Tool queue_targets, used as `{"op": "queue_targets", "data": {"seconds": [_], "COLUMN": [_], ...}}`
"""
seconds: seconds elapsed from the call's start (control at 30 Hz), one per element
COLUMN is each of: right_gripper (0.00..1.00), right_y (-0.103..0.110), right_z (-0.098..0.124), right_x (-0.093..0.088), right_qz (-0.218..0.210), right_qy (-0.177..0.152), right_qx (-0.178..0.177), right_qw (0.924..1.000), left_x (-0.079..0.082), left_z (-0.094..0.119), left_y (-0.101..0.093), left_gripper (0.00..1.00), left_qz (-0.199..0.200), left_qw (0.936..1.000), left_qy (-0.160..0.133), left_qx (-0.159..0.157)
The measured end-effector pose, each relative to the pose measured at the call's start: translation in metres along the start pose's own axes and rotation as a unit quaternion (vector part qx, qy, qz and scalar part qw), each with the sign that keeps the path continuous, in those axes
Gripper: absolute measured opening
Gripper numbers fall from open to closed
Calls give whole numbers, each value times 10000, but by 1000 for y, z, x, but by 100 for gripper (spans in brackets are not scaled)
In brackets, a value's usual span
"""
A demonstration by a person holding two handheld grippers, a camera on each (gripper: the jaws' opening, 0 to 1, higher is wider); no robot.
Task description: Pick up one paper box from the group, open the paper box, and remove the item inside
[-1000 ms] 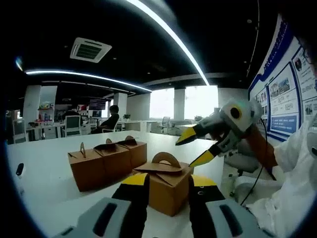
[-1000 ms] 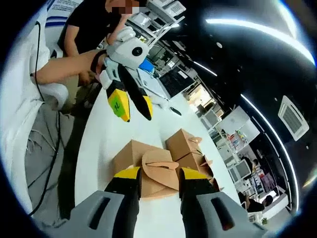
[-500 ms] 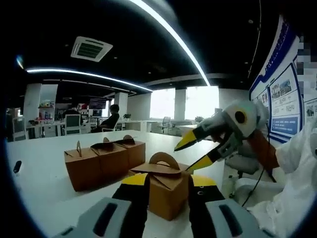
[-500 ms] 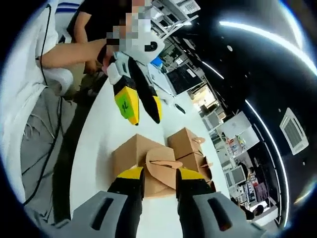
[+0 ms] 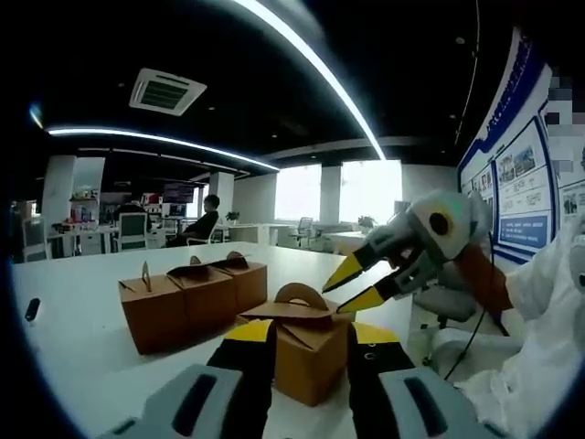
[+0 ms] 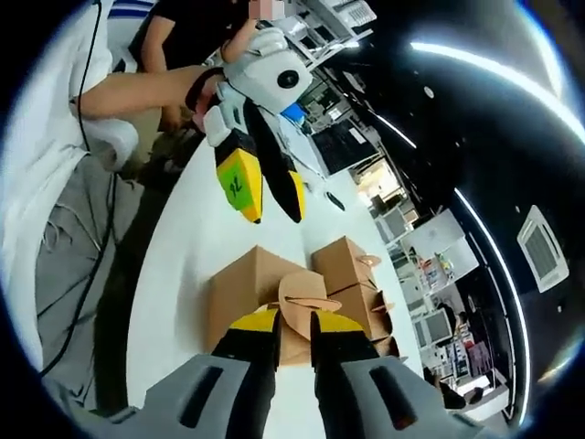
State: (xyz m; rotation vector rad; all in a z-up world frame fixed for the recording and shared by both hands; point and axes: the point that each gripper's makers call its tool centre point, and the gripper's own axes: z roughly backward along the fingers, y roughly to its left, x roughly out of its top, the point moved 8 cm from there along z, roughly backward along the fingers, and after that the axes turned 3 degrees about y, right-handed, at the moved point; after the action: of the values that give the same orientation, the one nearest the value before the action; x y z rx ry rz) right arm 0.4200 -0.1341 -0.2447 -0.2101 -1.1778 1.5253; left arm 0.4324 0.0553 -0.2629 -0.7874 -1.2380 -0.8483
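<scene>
Matt brown paper box (image 5: 309,352), smooth glossy white table (image 5: 82,338), yellow plastic fingers (image 5: 250,334)

Left claw (image 5: 309,340): black jaws, yellow tips, grey body.
Right claw (image 6: 292,329): same colours.
Clothing: white sleeve (image 5: 548,338), black cable (image 5: 477,334).

Box front: we see the paper box (image 5: 309,352) partly covered by the left gripper (image 5: 309,343)
Box contents: we cannot tell
</scene>
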Motion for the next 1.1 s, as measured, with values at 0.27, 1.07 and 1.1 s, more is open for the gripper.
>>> {"op": "queue_targets", "data": {"seconds": [0.27, 1.07, 1.1], "right_gripper": [6, 3, 3], "right_y": [2, -12, -12], "right_z": [1, 3, 3], "right_x": [1, 5, 5], "right_qz": [-108, -537, -561], "right_qy": [-29, -131, -149], "right_qx": [36, 88, 95], "right_qw": [9999, 9984, 9983], "left_x": [-2, 0, 0], "left_z": [-1, 3, 3], "left_y": [-1, 5, 5], "left_gripper": [33, 33, 33], "left_qz": [-4, 35, 28], "left_qw": [10000, 10000, 10000], "left_qy": [27, -38, -32], "left_qx": [-20, 63, 60]}}
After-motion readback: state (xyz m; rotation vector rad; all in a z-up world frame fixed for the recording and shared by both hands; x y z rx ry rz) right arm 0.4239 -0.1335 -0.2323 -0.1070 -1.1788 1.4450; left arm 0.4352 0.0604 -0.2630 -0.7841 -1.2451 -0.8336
